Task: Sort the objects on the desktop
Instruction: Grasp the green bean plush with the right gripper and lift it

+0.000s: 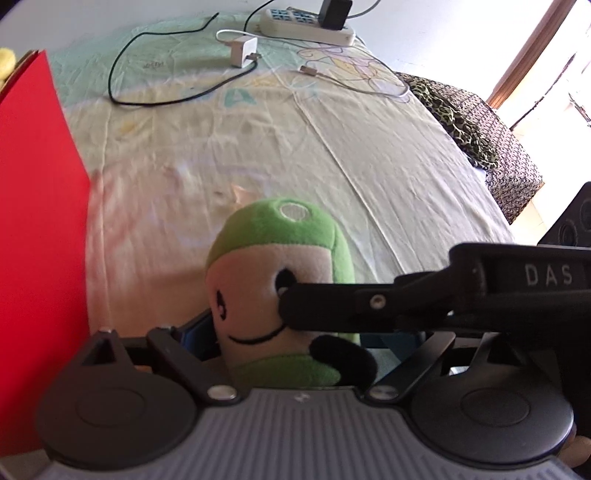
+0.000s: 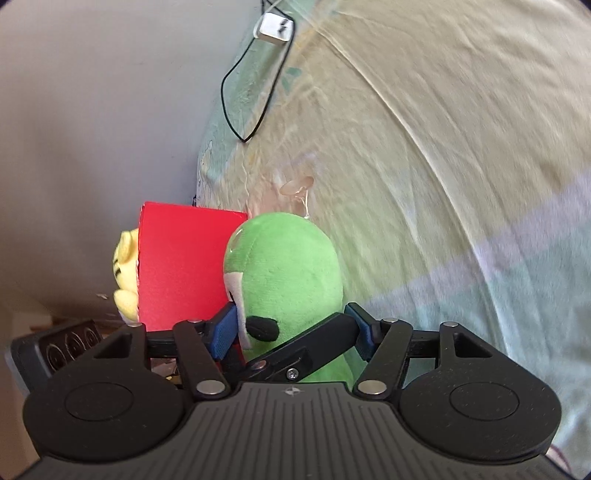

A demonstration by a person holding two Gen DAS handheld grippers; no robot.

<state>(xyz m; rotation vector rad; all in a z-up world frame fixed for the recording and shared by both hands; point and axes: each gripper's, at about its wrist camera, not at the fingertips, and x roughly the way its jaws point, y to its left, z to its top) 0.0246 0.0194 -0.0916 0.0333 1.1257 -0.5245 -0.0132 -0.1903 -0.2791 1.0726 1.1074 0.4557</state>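
Nearby, red box (image 2: 184,269) beside green plush (image 2: 288,273)

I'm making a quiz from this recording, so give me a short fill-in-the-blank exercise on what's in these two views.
1. The plush toy between the blue pads of the right gripper is mostly ____ in colour.
2. The box at the left of the left wrist view is ____.
3. Beside the box, in the right wrist view, sits a second plush toy, coloured ____.
4. The white power strip lies at the ____ end of the sheet.

Missing words: green; red; yellow; far
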